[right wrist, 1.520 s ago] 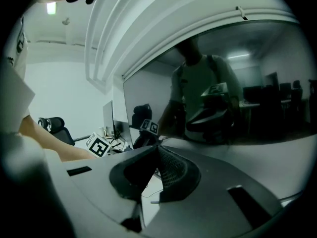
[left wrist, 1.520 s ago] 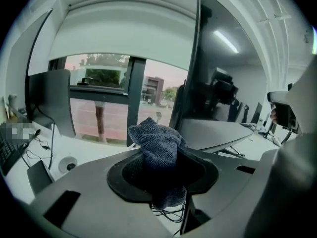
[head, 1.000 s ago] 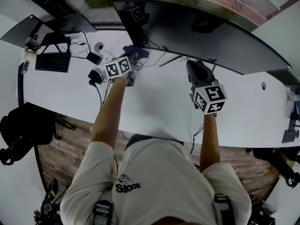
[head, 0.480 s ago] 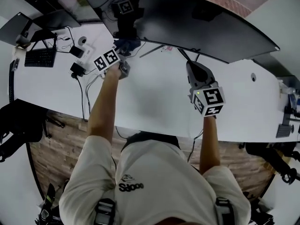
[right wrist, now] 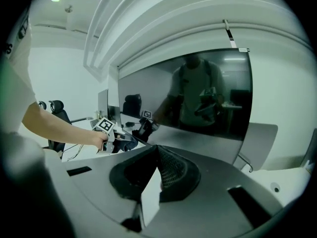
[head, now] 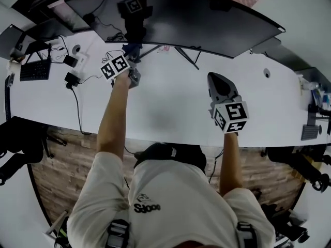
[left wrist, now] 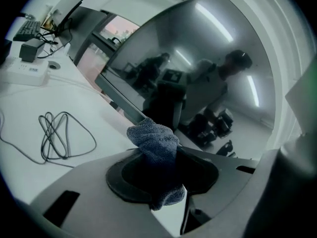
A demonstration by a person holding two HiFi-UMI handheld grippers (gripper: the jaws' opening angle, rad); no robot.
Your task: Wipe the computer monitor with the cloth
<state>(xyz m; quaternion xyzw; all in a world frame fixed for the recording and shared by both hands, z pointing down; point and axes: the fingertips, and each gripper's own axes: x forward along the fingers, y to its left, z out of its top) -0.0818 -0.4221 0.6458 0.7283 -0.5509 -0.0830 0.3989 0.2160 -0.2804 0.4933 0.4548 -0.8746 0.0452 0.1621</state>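
Stretched further forward than a second ago, the left arm now carries the cloth [left wrist: 156,152] up to the monitor [head: 207,19], close to its lower edge and beside the stand [head: 135,25]. The left gripper [left wrist: 158,170] is clamped on that cloth, a blue-grey wad that bulges out above the jaws towards the dark screen; whether it touches the glass cannot be told. This arm is almost straight, with the bare forearm reaching out over the desk [head: 170,112]. The right gripper [head: 216,79] has hardly shifted. It hovers over the desk on a bent arm nearer the body, pointing at the monitor but well apart from it, with its jaws together on nothing. A coiled cable [left wrist: 59,135] lies on the desk left of the cloth, with a power strip [left wrist: 27,73] beyond it.
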